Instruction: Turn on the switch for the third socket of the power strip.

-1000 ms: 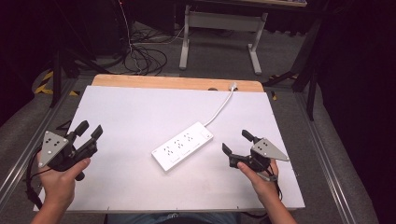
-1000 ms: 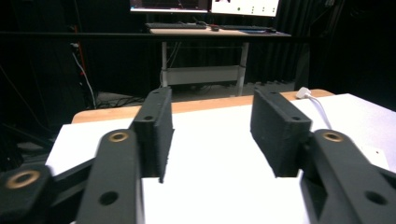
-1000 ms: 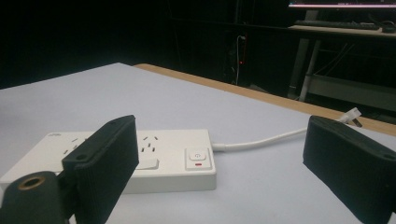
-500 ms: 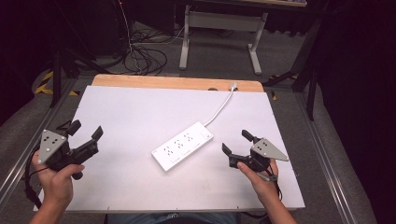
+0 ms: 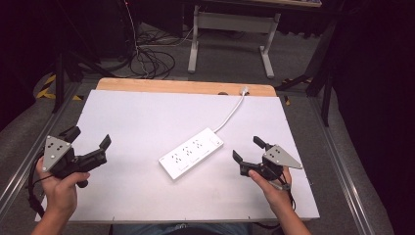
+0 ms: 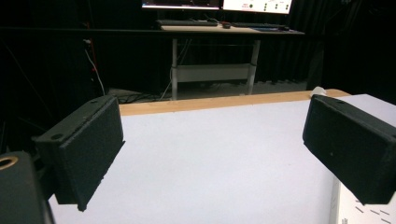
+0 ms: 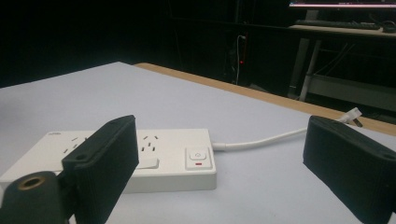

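A white power strip lies at an angle in the middle of the white tabletop. Its white cable runs to a plug at the far wooden edge. My left gripper hovers near the left edge, open and holding nothing, well apart from the strip. In the left gripper view, that gripper faces bare tabletop, and a corner of the strip shows at lower right. My right gripper is open just right of the strip. In the right gripper view, its gripper frames the strip and its switch.
A wooden strip borders the far side of the table. Beyond it, a desk frame and loose cables stand on the floor. Metal rails run along the table's sides. Darkness surrounds the area.
The left gripper's jaws have spread wider while the hand stayed in about the same place. The right gripper and the power strip have not moved.
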The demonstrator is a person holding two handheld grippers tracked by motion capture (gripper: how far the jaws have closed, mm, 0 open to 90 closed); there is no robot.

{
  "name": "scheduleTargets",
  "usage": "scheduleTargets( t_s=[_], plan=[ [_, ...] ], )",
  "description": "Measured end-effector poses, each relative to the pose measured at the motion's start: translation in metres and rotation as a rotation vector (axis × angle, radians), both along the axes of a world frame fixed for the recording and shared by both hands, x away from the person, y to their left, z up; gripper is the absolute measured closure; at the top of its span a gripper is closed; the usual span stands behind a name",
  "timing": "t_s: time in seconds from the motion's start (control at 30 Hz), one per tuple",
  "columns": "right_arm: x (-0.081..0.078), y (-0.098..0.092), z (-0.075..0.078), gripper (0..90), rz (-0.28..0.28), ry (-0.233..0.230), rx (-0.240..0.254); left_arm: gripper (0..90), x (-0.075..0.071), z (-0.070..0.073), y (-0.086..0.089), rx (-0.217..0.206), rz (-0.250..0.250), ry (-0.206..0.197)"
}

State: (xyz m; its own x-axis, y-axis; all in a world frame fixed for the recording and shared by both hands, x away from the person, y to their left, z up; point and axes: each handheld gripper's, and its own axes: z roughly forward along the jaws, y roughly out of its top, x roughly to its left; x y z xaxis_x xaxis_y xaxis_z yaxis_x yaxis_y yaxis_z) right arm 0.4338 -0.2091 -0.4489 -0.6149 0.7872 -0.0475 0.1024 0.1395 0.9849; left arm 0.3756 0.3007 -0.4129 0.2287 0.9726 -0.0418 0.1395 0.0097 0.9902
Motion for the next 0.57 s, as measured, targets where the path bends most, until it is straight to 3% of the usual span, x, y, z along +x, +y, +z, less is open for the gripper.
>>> scheduleTargets(
  t_s=[0.57],
  plan=[
    [0.0004, -0.0004, 0.0000, 10.4, -0.001, 0.001, 0.001, 5.6, 0.0017, -0.0017, 0.0009, -0.005, -0.013, 0.007]
  ],
)
